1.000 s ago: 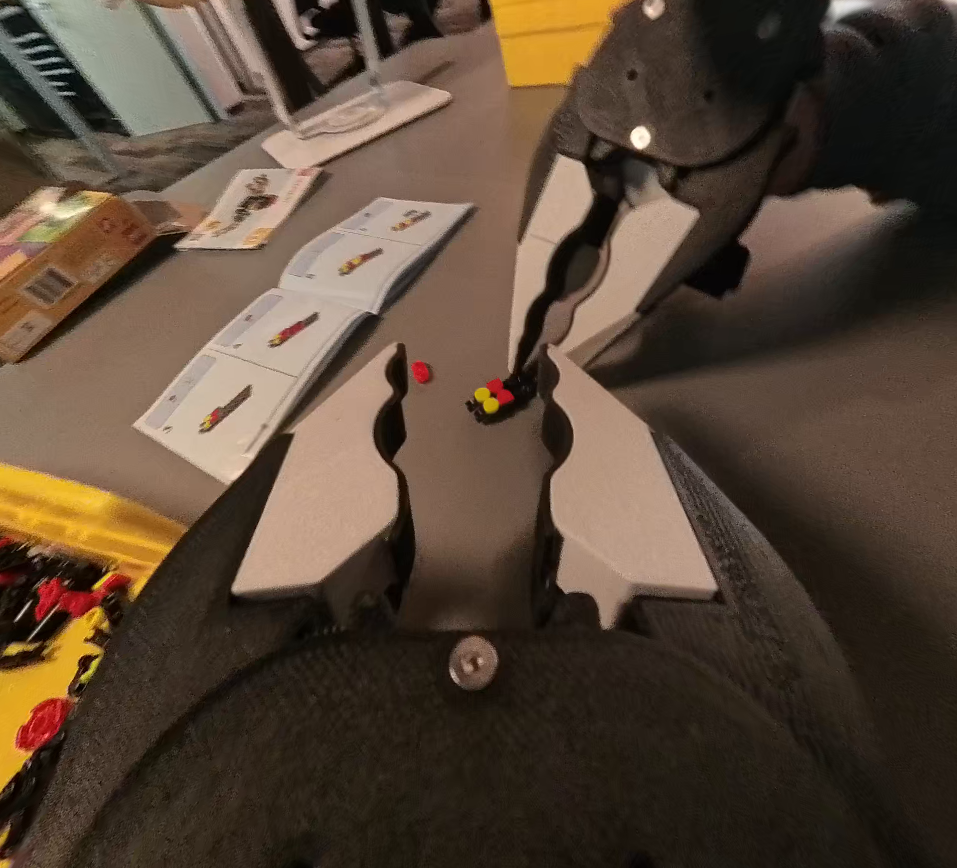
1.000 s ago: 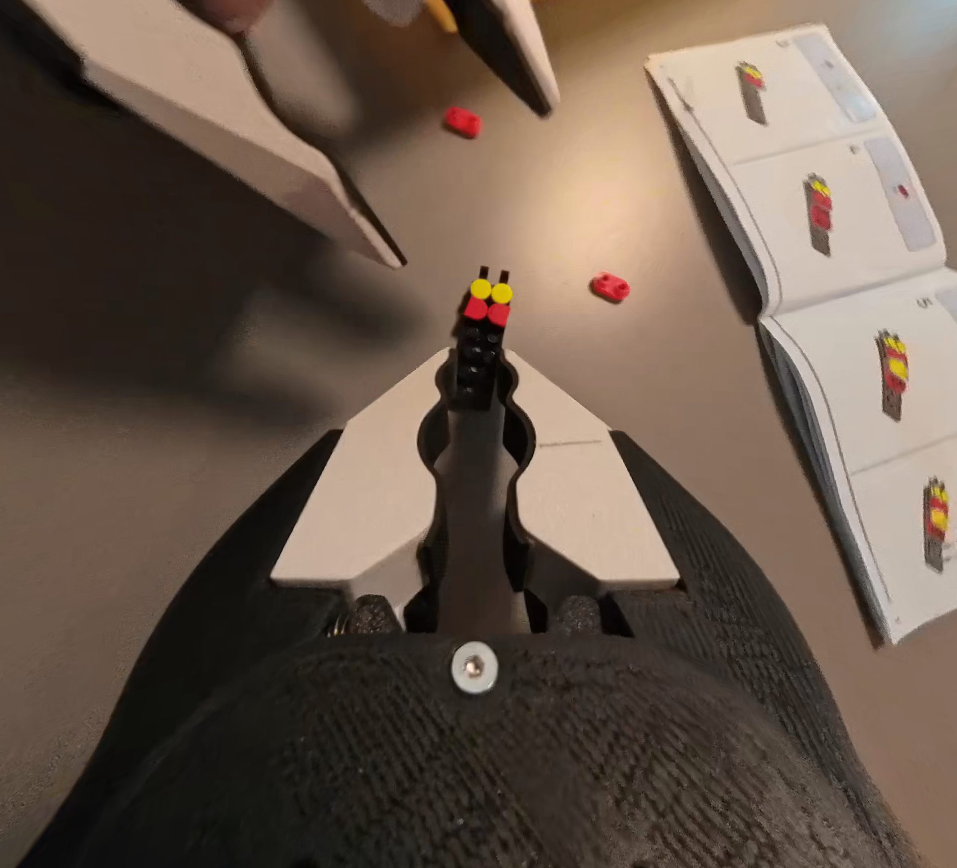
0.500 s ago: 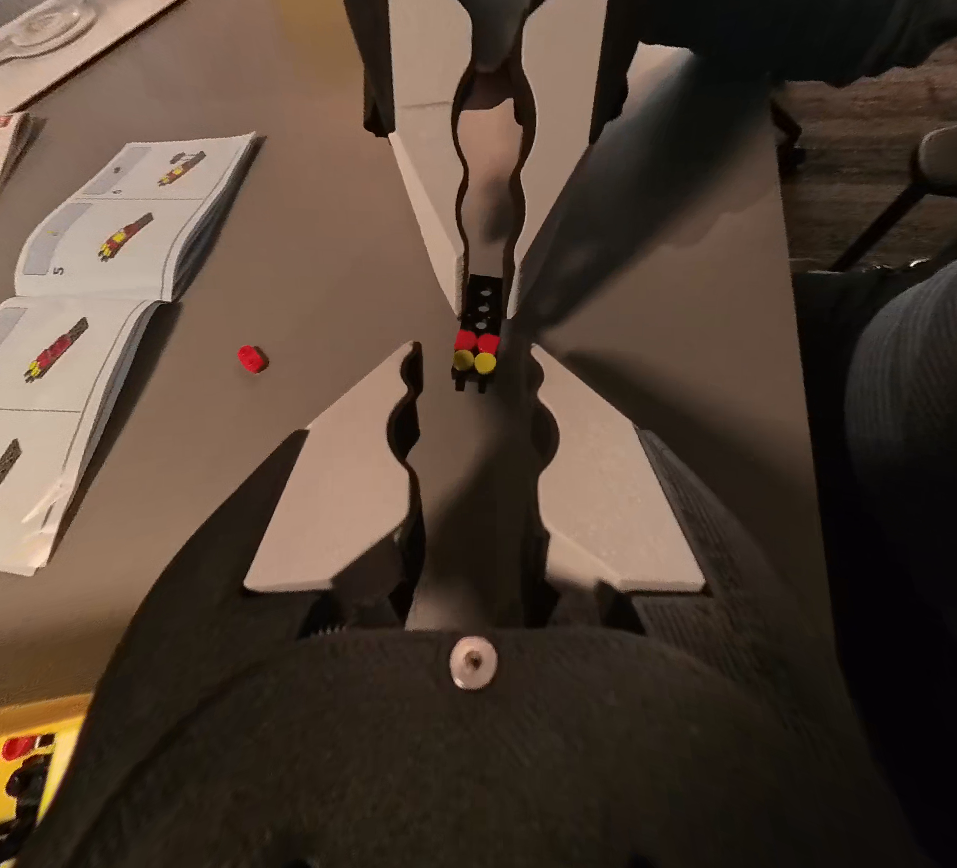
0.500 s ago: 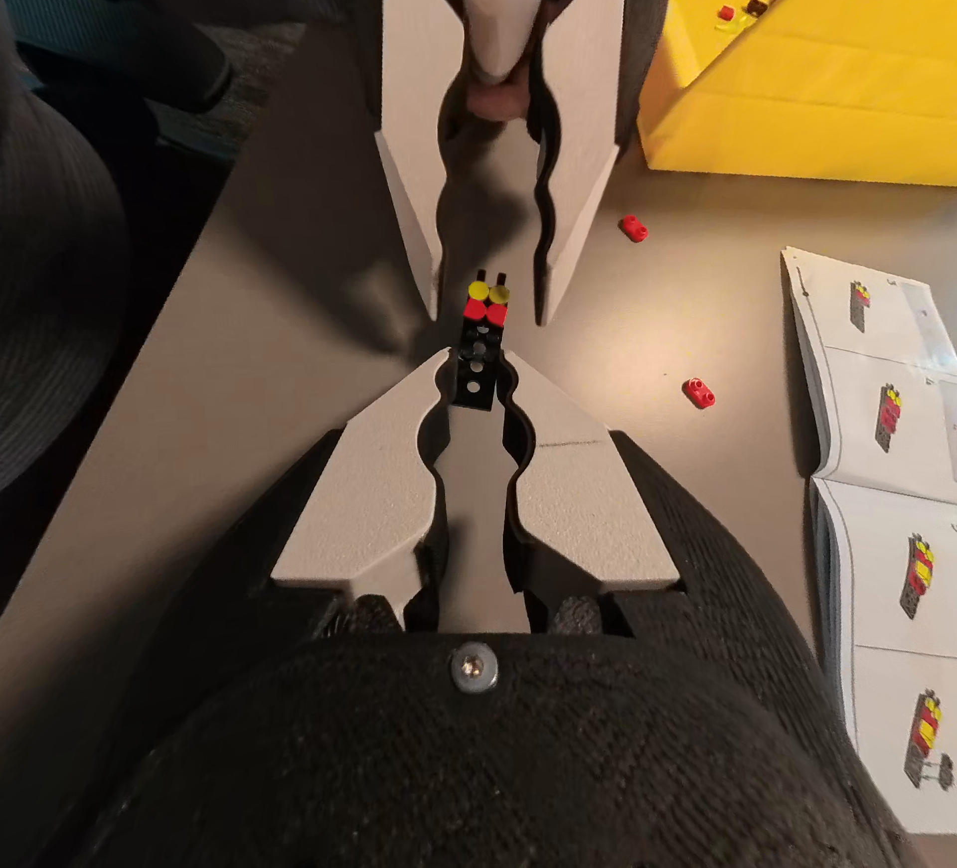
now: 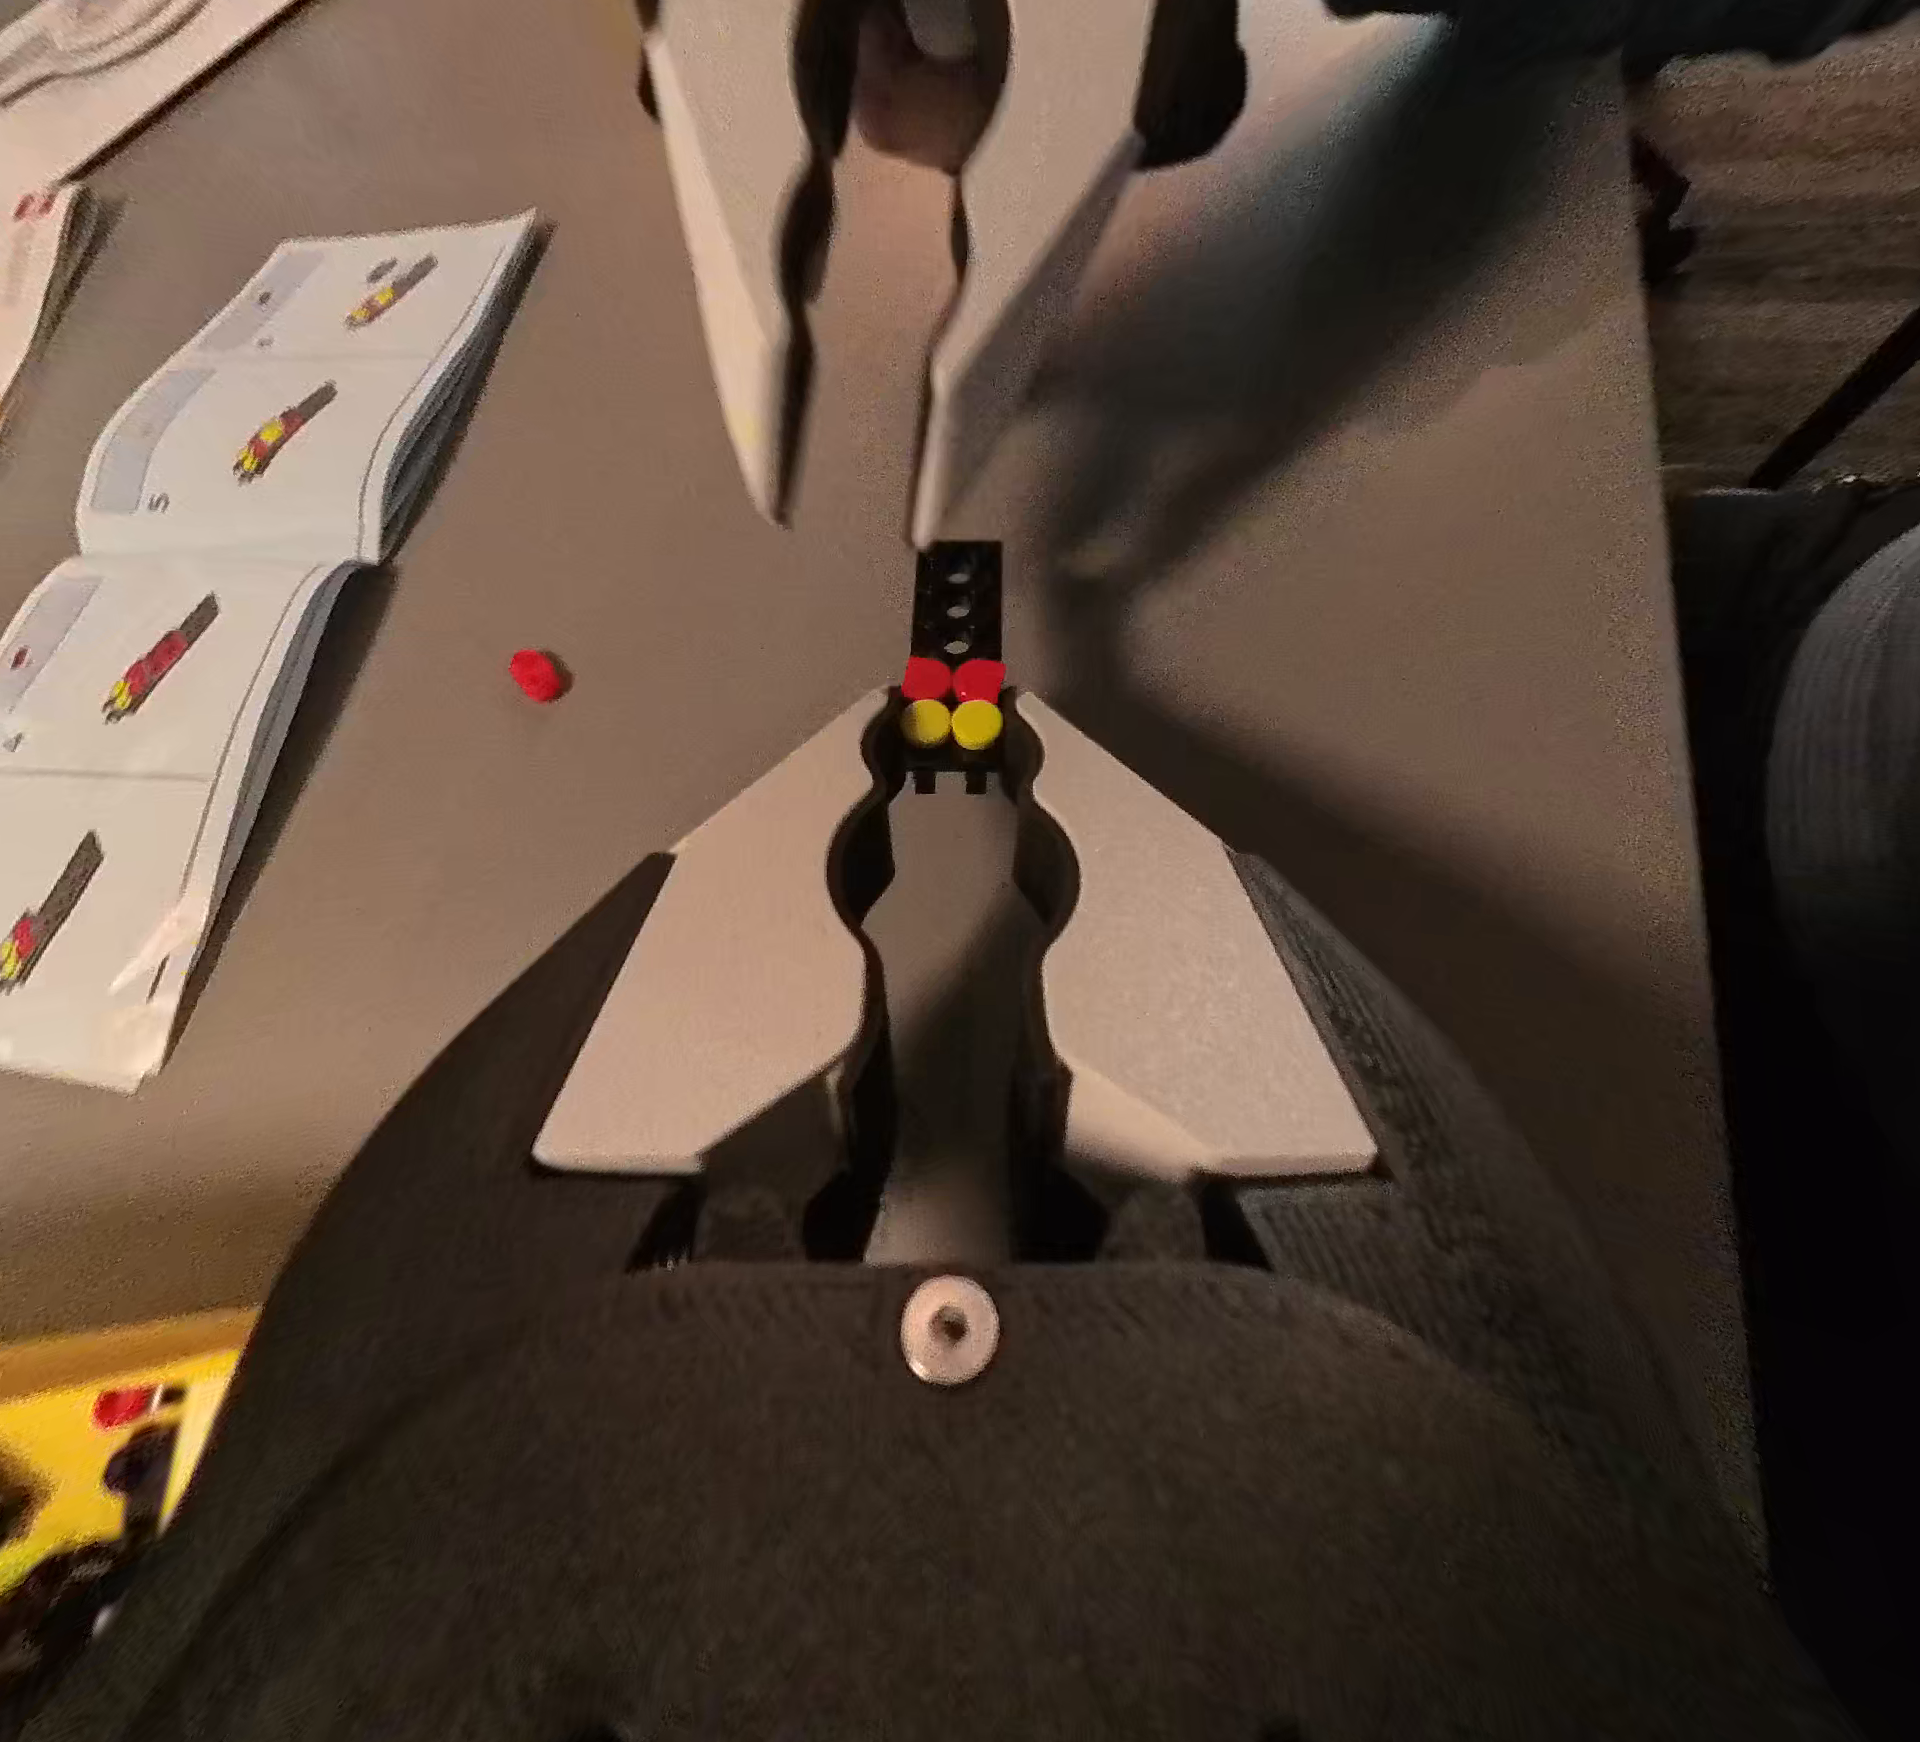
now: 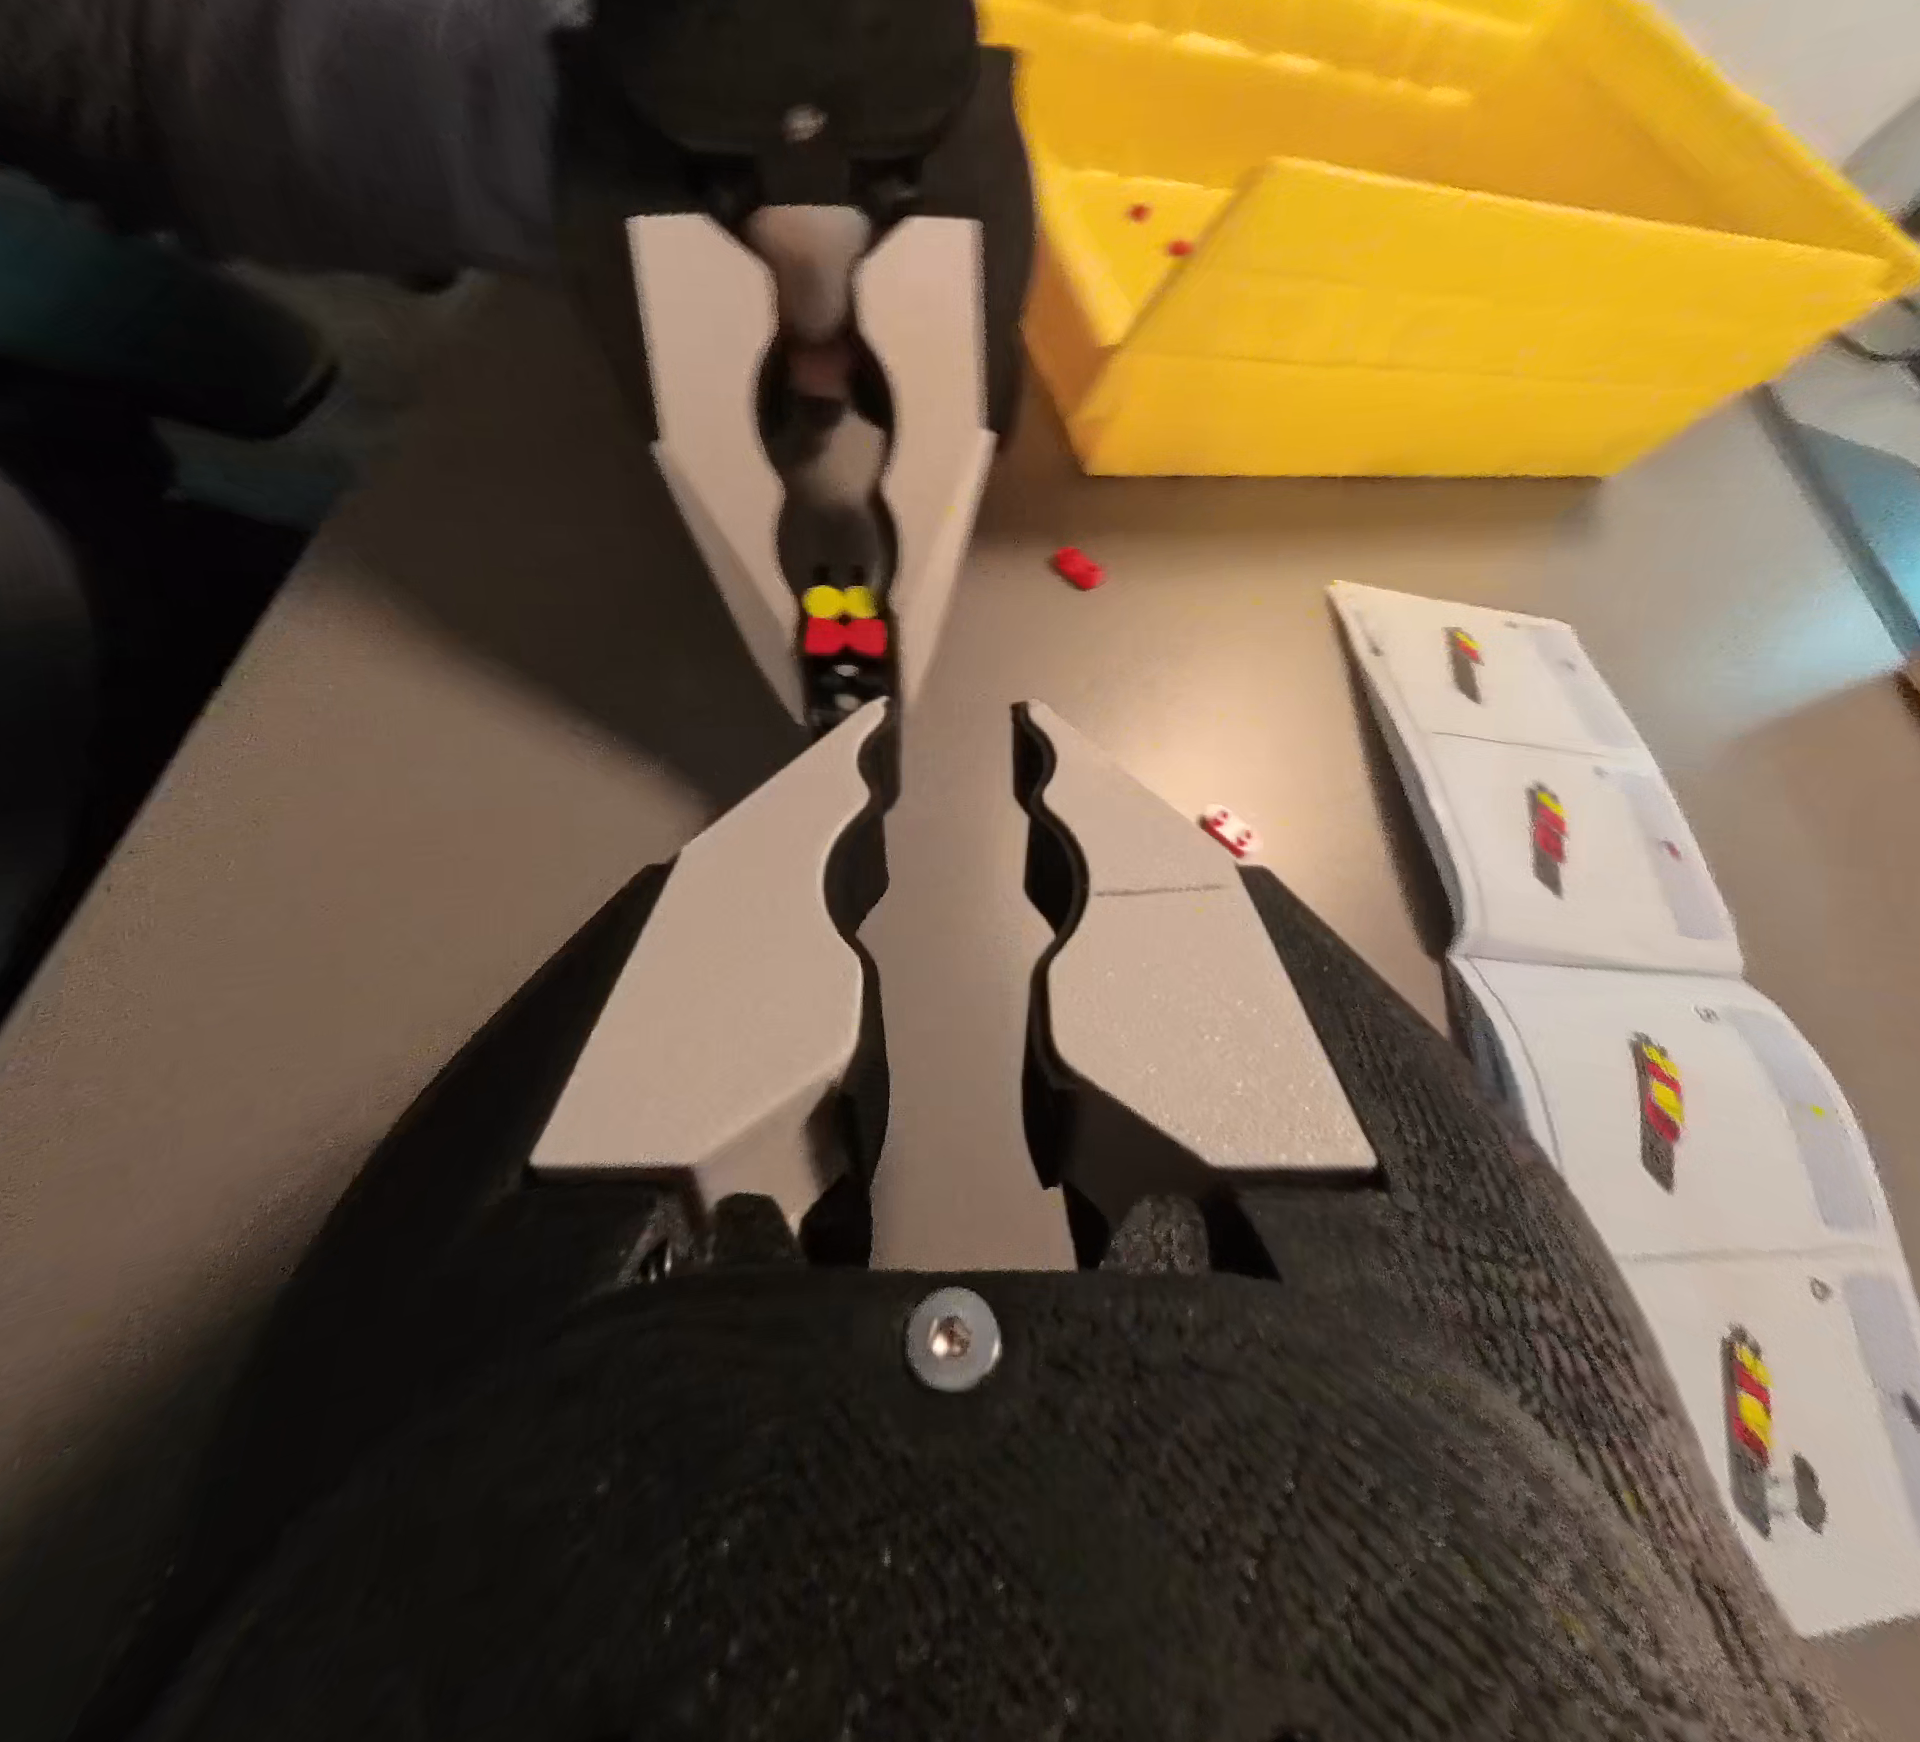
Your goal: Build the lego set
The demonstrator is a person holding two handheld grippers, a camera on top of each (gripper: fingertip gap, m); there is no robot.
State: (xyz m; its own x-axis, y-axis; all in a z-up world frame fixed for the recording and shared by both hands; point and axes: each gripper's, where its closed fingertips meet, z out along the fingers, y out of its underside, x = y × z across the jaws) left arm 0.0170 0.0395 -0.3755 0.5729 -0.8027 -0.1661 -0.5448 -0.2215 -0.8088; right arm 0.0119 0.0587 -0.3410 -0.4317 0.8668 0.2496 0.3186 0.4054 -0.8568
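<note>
The lego assembly is a short black plate with two red and two yellow round studs at one end. My left gripper is shut on its yellow-stud end and holds it just above the grey table. My right gripper is open and empty. In the left wrist view, the right gripper faces mine, its tips just beyond the assembly's bare black end. In the right wrist view, the left gripper holds the assembly slightly left of my fingers.
An open instruction booklet lies on the table. Loose red pieces lie near it. A yellow bin holds small parts. The table edge runs close beside the grippers. Less than 4 cm separates the two grippers' tips.
The left gripper moved in and shut on the assembly's yellow end. The right gripper opened, let go of the black end and drew back slightly.
</note>
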